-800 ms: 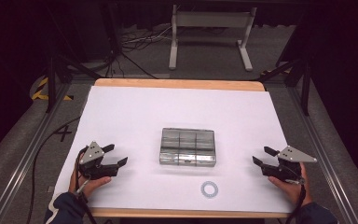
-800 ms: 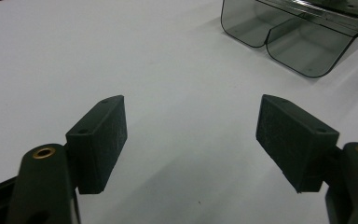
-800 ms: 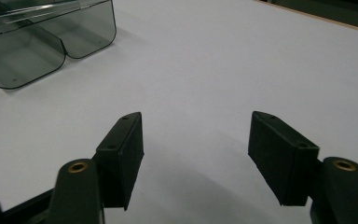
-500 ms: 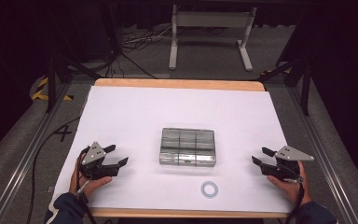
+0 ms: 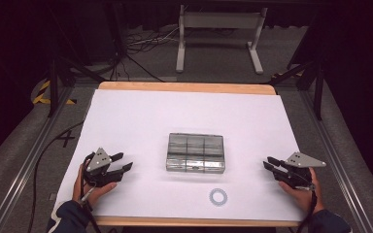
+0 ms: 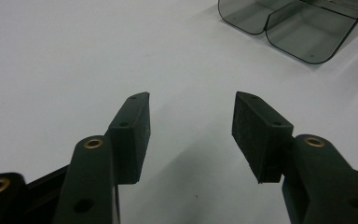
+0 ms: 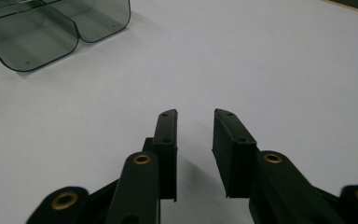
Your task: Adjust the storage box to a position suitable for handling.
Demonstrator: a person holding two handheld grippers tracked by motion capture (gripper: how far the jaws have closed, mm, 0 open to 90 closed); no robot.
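Near the front edge of the white table [image 5: 141,116]: small ring [image 5: 218,196], alone, touched by nothing. Further in, left claw [image 5: 124,166] with jaws wide apart, empty; right claw [image 5: 268,165] with jaws narrowly apart, also empty. Between both, at the table's middle, clear compartment box [image 5: 195,152], well apart from each claw. Beyond, only bare white surface.

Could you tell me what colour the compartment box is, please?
Smoky grey, see-through compartment box; left gripper view.
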